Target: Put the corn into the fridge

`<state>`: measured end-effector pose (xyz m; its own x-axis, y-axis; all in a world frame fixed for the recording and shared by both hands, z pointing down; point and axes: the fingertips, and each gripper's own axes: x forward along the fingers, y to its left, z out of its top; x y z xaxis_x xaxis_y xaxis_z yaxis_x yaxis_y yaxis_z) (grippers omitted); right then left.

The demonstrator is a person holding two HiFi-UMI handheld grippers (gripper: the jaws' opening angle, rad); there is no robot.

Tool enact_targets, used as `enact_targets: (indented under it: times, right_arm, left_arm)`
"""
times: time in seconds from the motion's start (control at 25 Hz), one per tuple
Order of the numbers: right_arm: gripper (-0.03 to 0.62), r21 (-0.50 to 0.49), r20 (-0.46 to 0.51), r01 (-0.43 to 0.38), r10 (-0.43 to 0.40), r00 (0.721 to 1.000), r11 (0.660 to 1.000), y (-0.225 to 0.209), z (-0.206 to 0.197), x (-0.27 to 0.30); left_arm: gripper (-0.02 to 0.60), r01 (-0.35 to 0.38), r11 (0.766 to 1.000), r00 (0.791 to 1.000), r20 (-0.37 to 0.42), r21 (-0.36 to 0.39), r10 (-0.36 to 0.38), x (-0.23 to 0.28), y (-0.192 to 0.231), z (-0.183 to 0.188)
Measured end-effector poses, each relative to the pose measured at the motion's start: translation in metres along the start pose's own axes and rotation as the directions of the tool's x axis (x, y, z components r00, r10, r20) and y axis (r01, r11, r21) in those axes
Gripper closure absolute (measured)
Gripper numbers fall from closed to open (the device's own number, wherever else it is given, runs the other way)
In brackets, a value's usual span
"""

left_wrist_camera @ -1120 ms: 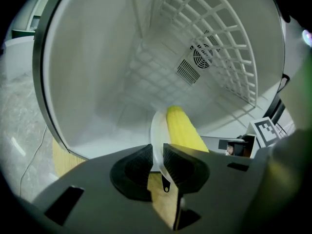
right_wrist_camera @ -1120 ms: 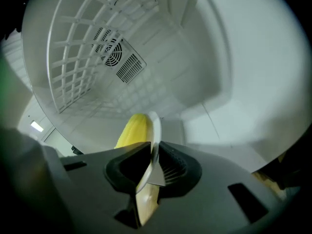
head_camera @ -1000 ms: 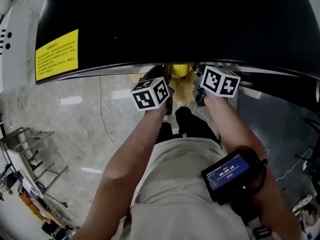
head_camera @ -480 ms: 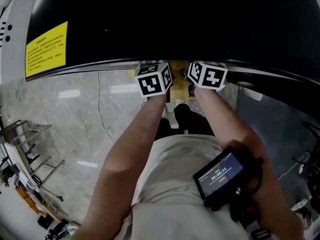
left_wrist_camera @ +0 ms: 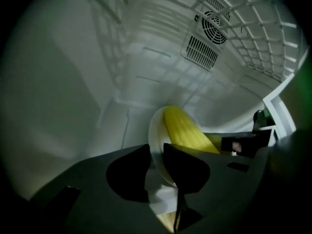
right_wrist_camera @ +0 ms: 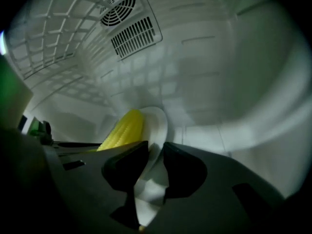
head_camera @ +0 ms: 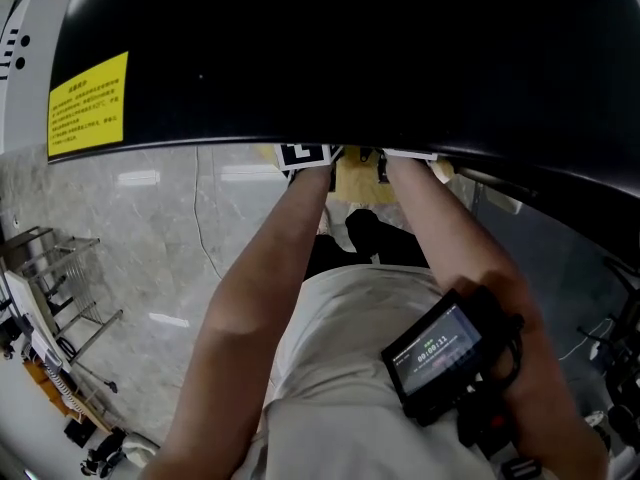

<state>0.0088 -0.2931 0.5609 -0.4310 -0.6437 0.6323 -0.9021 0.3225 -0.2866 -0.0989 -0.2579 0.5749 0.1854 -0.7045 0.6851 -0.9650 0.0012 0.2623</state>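
**Nearly in place: corn riding on a plate, both jaws clamping the rim**

The corn (left_wrist_camera: 184, 129) is lying on a white plate (left_wrist_camera: 155, 126), and the plate is hanging inside the fridge (left_wrist_camera: 92, 67), with the back-wall fan vent (left_wrist_camera: 212, 21) showing beyond at 1 o'clock. The left gripper (left_wrist_camera: 156, 152) is pinching the plate's near rim, jaws clenched on it. The right gripper (right_wrist_camera: 155, 152) is doing the same on the opposite edge.

In the left gripper view the cob is sitting at about 2 o'clock from the jaws. In the right gripper view it is sitting at about 10 o'clock, so it is lying between the two grippers, inboard of each. Its long axis is pointing away from both, deeper into the fridge. Neither hand is looking nearer; they are sharing the load evenly.

Whether the plate's underside is touching a shelf is not visible. Judging from this, the coming move is lowering the plate level and releasing both rims together, since tipping either side could be rolling the cob sideways. From the head view, both forearms are reaching under a black panel (head_camera: 350, 48).
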Motion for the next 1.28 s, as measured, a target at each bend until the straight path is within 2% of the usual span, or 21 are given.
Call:
enact_targets:
  times: [0.36, 0.48, 0.64, 0.84, 1.0, 1.28]
  right_arm:
    - [0.505, -0.034, 0.003, 0.022, -0.021, 1.000, 0.999, -0.006, 0.005, 0.004]
    - [0.505, -0.046, 0.004, 0.029, -0.029, 1.000, 0.999, -0.008, 0.007, 0.005]
    - [0.507, -0.067, 0.018, 0.026, -0.024, 1.000, 0.997, -0.016, 0.007, 0.000]
    - [0.508, -0.094, 0.055, -0.015, 0.020, 0.998, 0.995, -0.022, 0.007, -0.011]
    - [0.586, -0.122, 0.064, -0.055, 0.063, 0.996, 0.991, -0.018, 0.007, -0.017]
    - [0.587, -0.154, 0.076, -0.123, 0.136, 0.988, 0.980, -0.004, 0.003, -0.034]
  left_arm:
    - [0.502, -0.011, 0.999, 1.000, 0.005, 0.050, 0.011, 0.004, 0.000, -0.001]
    - [0.497, 0.004, 0.999, 1.000, 0.014, 0.036, -0.005, 0.005, 0.000, -0.002]
    - [0.497, 0.004, 1.000, 0.998, 0.067, 0.012, -0.005, -0.003, 0.004, 0.006]
    - [0.497, -0.019, 1.000, 0.994, 0.107, -0.006, 0.020, -0.017, 0.006, 0.002]
    - [0.497, -0.033, 0.999, 0.989, 0.142, -0.016, 0.034, -0.034, 0.005, -0.001]
    - [0.500, -0.070, 0.997, 0.988, 0.138, -0.016, 0.071, -0.076, 0.007, -0.024]
